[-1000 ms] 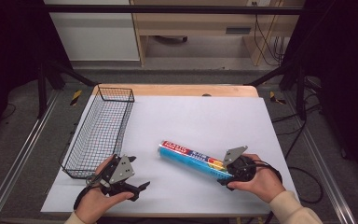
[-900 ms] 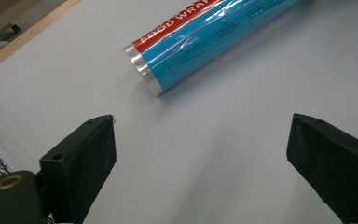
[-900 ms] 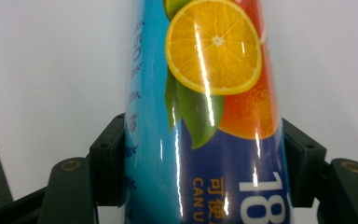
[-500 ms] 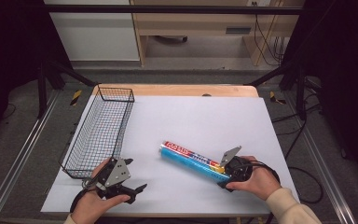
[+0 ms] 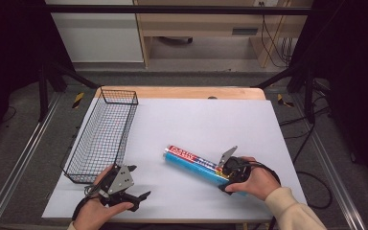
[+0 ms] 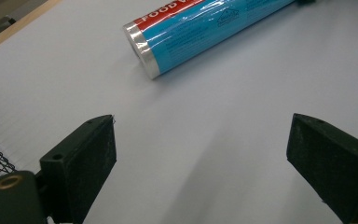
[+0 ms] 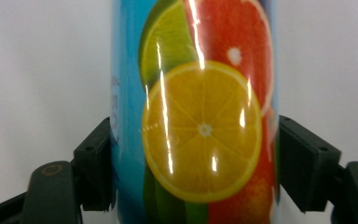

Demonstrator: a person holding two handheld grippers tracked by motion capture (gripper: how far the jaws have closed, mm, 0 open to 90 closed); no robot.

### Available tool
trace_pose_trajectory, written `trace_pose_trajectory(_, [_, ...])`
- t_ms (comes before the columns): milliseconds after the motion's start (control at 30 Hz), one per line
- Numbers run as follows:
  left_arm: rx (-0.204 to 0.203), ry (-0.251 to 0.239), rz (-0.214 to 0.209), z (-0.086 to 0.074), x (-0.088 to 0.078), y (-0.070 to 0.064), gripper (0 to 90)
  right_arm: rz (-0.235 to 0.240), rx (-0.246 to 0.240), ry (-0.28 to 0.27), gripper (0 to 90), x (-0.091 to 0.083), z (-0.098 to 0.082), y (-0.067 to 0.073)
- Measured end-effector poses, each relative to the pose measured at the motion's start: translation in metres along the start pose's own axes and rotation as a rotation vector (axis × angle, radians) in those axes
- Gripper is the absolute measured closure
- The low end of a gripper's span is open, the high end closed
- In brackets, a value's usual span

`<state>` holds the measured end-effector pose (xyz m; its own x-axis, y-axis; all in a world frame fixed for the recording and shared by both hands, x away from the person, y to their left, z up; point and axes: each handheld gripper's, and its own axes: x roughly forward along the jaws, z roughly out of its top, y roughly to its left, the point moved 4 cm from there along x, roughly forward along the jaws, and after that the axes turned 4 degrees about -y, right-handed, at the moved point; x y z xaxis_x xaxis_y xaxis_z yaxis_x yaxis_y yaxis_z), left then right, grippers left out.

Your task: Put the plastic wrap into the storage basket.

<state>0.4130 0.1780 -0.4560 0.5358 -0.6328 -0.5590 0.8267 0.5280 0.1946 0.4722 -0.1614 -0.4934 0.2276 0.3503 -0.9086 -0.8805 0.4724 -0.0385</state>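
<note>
Glossy film: the food-wrap roll point(image 5: 196, 163) has a slick blue wrapper with a red band of white lettering, silver end caps, and printed citrus slices that throw streaks of glare in the right gripper view.
Where it lies: flat on the white sheet point(image 5: 211, 120), slanting from mid-table towards the person's right hand, well apart from the wire basket point(image 5: 103, 134).
Right gripper point(image 5: 223, 175): its jaws have just been opening and straddle the roll's near end. Whether the pads press on it I cannot tell.
Left gripper point(image 5: 139, 182): spread wide and empty, low over the sheet beside the basket's near corner.
Slip risk: a loose hold on shiny film could let the cylinder slide out.
Droop risk: held by one end, the long far end may sag or swing.
Roll-away risk: released, it could roll across the sheet.
</note>
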Motion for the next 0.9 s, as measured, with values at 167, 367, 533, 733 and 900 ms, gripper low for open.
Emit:
trace_pose_trajectory(167, [-0.002,-0.004,0.001,0.000,-0.001,0.000,8.3,0.013,-0.017,0.014,31.9,0.001,0.002,0.002])
trace_pose_trajectory(367, [-0.007,-0.008,0.004,0.001,-0.002,0.001,8.3,0.008,-0.015,0.020,32.4,0.001,0.003,0.003])
trace_pose_trajectory(533, [-0.005,-0.016,0.018,0.006,-0.007,0.006,8.3,-0.025,-0.042,0.001,32.6,-0.001,0.003,0.005])
trace_pose_trajectory(733, [0.002,-0.015,0.031,0.010,-0.012,0.012,8.4,-0.042,-0.063,-0.057,32.6,-0.007,0.006,0.007])
trace_pose_trajectory(900, [0.049,0.018,0.024,0.016,-0.014,0.014,8.4,-0.053,-0.090,-0.078,32.6,-0.019,0.011,0.008])
